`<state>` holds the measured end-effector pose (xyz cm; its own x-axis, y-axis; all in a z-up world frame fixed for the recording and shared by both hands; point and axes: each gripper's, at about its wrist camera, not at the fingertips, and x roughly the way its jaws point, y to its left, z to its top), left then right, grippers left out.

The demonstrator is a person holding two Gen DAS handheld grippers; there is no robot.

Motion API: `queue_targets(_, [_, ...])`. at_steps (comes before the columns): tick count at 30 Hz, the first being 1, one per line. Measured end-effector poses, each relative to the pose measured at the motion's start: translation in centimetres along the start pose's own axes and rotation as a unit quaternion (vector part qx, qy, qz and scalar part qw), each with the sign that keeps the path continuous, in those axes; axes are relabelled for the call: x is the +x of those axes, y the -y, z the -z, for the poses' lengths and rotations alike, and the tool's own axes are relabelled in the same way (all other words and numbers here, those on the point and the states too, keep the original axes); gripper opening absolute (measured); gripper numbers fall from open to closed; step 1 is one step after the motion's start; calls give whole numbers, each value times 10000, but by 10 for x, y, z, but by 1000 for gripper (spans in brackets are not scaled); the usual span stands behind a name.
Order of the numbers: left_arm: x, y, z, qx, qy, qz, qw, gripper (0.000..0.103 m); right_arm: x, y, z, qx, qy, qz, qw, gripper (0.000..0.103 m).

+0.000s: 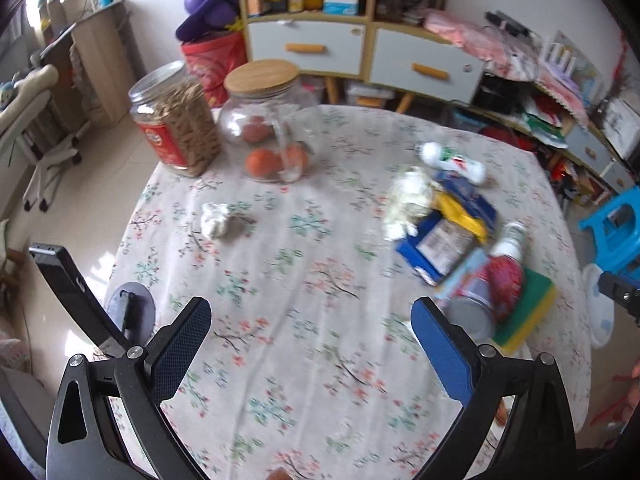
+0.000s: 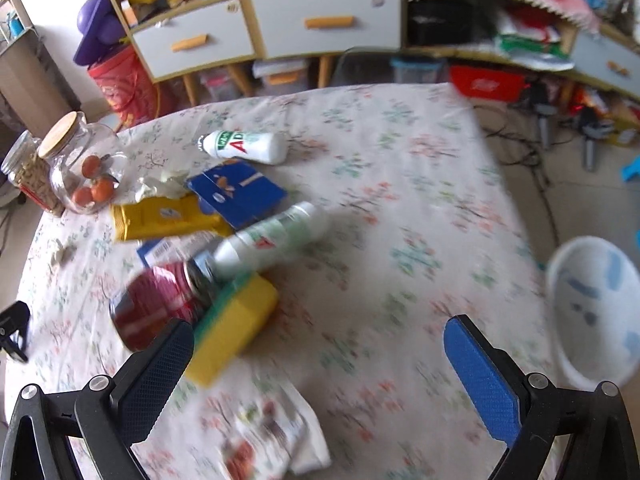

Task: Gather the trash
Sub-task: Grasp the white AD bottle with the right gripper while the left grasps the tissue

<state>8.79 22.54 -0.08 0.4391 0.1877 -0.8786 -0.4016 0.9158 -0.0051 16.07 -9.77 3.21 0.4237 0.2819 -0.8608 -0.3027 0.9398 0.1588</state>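
Note:
Trash lies on a floral tablecloth [image 1: 304,280]. A crumpled white tissue [image 1: 214,220] lies at the left. A pile at the right holds crumpled paper [image 1: 408,196], blue cartons [image 1: 444,240], a yellow packet [image 2: 160,216], two white bottles [image 2: 244,146] [image 2: 272,240], a red can [image 2: 156,308] and a green-yellow sponge [image 2: 232,332]. A printed wrapper [image 2: 276,432] lies near the front. A white bin [image 2: 596,312] stands beside the table at the right. My left gripper [image 1: 312,336] is open and empty above the cloth. My right gripper [image 2: 320,360] is open and empty beside the sponge.
A glass jar with a wooden lid [image 1: 268,124] holds oranges; a jar of snacks [image 1: 176,120] stands beside it. A cabinet with drawers [image 1: 360,48], a blue stool [image 1: 616,228], a red drum [image 1: 212,60] and floor clutter surround the table.

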Motion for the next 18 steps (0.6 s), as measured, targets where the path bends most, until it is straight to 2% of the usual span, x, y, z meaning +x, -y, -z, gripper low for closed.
queue_targets(4, [34,-31,-15,-398,-72,-396,9984,101,31,-18,-39,-318,-246,-181,9990,103])
queue_targets(6, [56,-51,-22,-602,-154,-467,9970,100,49,-27,-56,-536,-383,-294,9974,103])
queue_targets(10, [88,-81,-31,-1025,-366,-168,9939,88,93,-37,-87,-690,-578,-574,9943,102])
queue_targets(14, [114,-98,-39,-1263,-295,-42,9915,88,132,-38,-115,-512,-635,-700,9942,101])
queue_targets(18, [135,-106,-47,-1362,-235,-48,9904,84,161,-41,-138,-548,-748,-1010,9906,91])
